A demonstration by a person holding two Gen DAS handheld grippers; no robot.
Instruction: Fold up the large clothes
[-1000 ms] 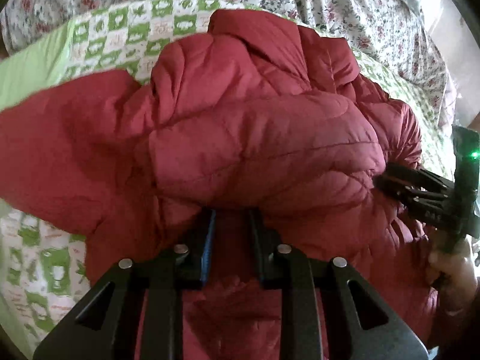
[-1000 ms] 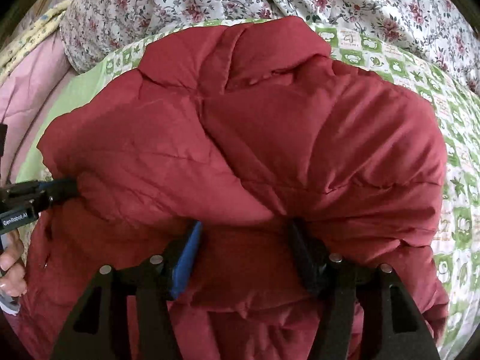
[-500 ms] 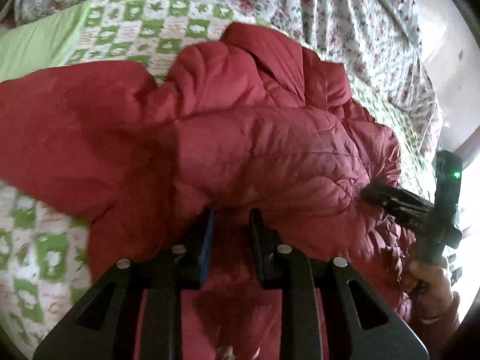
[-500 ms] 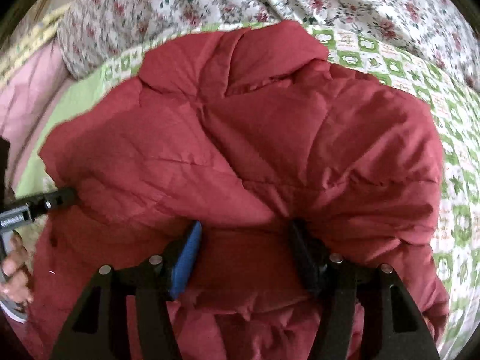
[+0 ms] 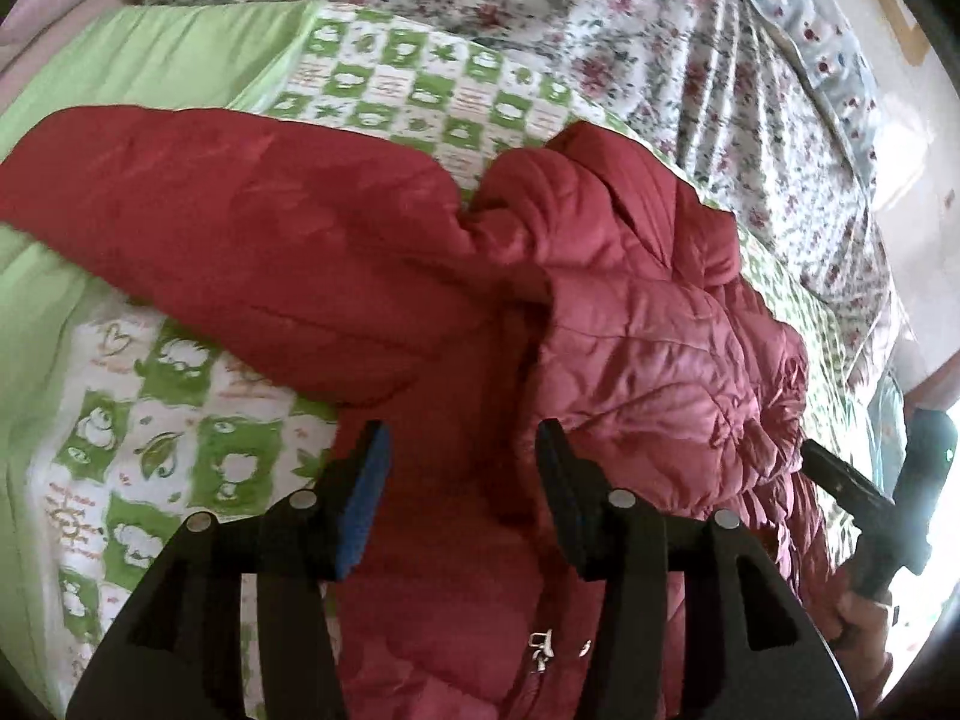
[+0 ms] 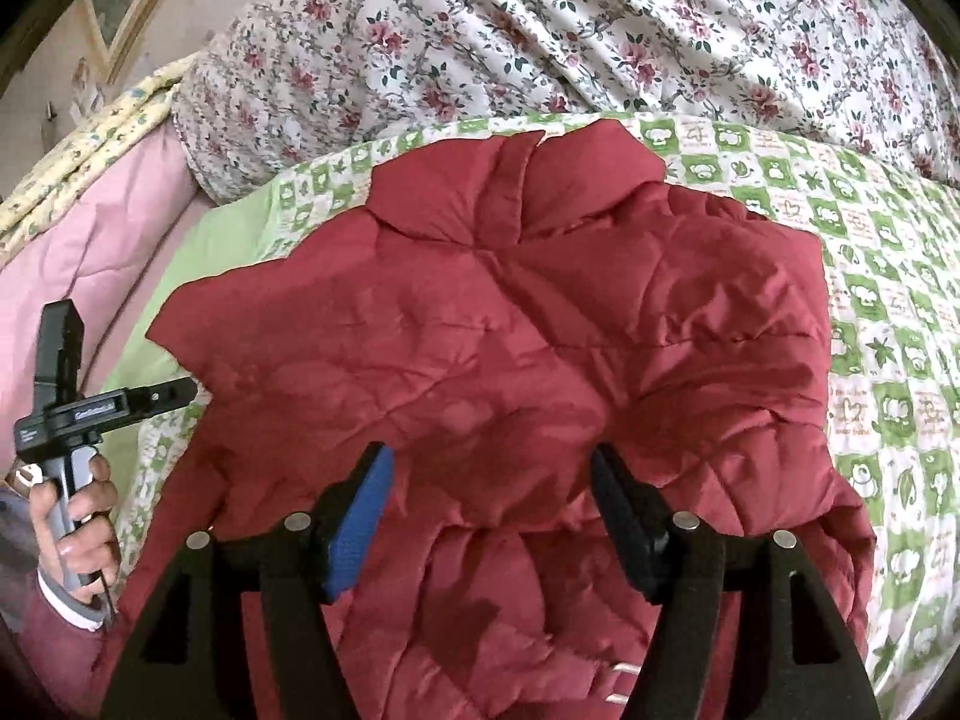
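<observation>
A large red quilted puffer jacket (image 5: 630, 324) lies folded over itself on a green-and-white patterned blanket (image 5: 180, 450). One sleeve (image 5: 240, 228) stretches out to the left in the left wrist view. My left gripper (image 5: 462, 450) is open just above the jacket's lower part, holding nothing. My right gripper (image 6: 492, 474) is open over the jacket (image 6: 510, 324), its jaws wide apart with the fabric lying between and below them. The left gripper also shows at the jacket's left edge in the right wrist view (image 6: 180, 390). The collar (image 6: 516, 180) points away from me.
A floral duvet (image 6: 600, 30) is bunched along the far side of the bed. A pink quilt (image 6: 78, 258) and a yellow patterned blanket (image 6: 90, 144) lie at the left. A plain green sheet (image 5: 150, 66) shows at the far left.
Both grippers have opened and let go of the jacket fold. The left gripper has pulled back to the left, off the jacket's edge. The folded layer now rests on the jacket.
</observation>
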